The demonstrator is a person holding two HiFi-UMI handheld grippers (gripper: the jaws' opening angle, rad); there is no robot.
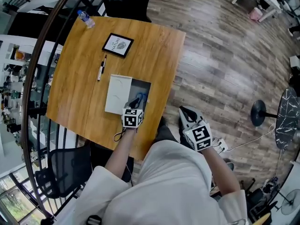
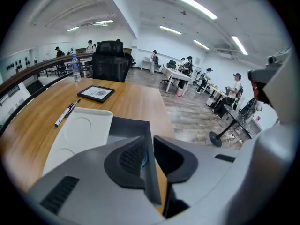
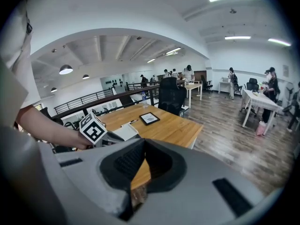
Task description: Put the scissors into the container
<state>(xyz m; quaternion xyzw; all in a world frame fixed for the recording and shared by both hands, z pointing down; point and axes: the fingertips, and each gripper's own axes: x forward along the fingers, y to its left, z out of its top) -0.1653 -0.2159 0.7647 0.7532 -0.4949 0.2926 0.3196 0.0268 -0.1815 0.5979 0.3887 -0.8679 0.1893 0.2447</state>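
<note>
The blue-handled scissors (image 1: 139,99) lay in the grey box container (image 1: 146,85), just below the open, empty left claw (image 2: 149,141). The right claw (image 3: 139,144) was closed. The job looked done; next, move clear.

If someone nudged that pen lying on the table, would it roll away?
Probably: the pen looks slim and round, lying flat on the smooth wooden table, so a sideways nudge may roll it. So thin, it is likely light.
</note>
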